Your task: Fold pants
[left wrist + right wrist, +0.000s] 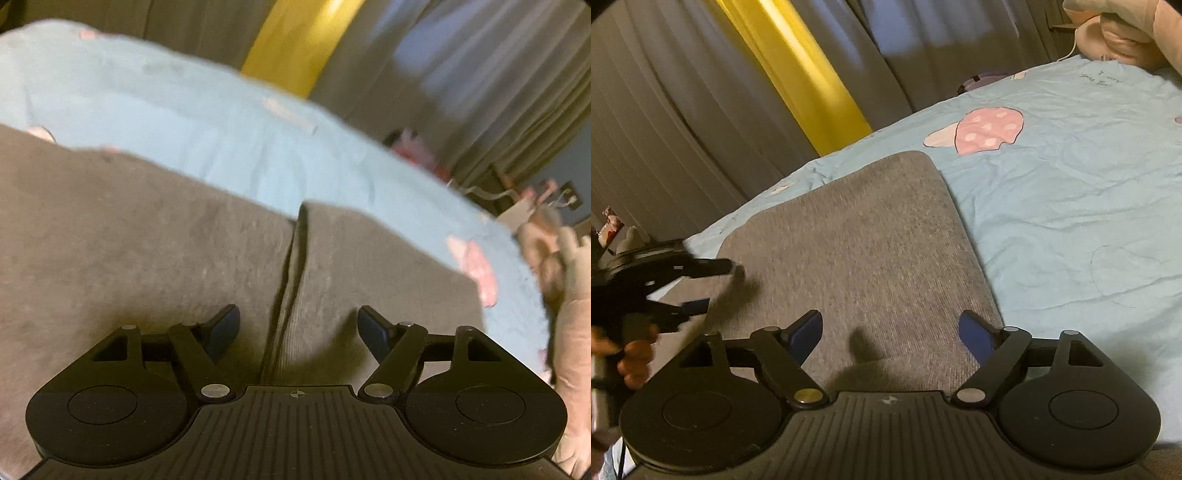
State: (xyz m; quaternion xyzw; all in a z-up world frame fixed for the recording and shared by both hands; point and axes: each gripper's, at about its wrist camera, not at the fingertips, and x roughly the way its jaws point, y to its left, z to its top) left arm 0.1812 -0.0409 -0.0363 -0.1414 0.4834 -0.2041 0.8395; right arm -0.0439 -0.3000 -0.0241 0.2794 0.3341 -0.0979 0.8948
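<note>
1. Pants point(849, 240), grey knit, lie flat on a bed with a pale blue sheet point(1071, 206) printed with pink mushrooms. From the right wrist view they form a compact rounded rectangle, so they look folded at least once already.

2. Left wrist view shows a dark lengthwise seam or gap point(291, 273) running between two grey panels, probably the two legs lying side by side or a folded edge; motion blur keeps me from saying which.

3. Step in hand, as I judge it: between folds, with both tools released and hovering over the cloth, choosing the next edge.

4. Next move likely calls for pinching one end of the grey stack at two spots, lifting it low, and carrying it over the other end without dragging the layers apart.

5. Left tool point(299, 328): fingers spread wide, nothing between them, poised above the seam and not clearly touching the fabric. It also shows at the left of the right wrist view point(701, 288), blurred, with a hand point(631, 358) gripping its handle.

6. Right tool point(892, 332): fingers spread wide and empty, above the near part of the pants; its shadow falls on the cloth.

7. Curtains, grey with one yellow strip point(798, 74), hang behind the bed.
</note>
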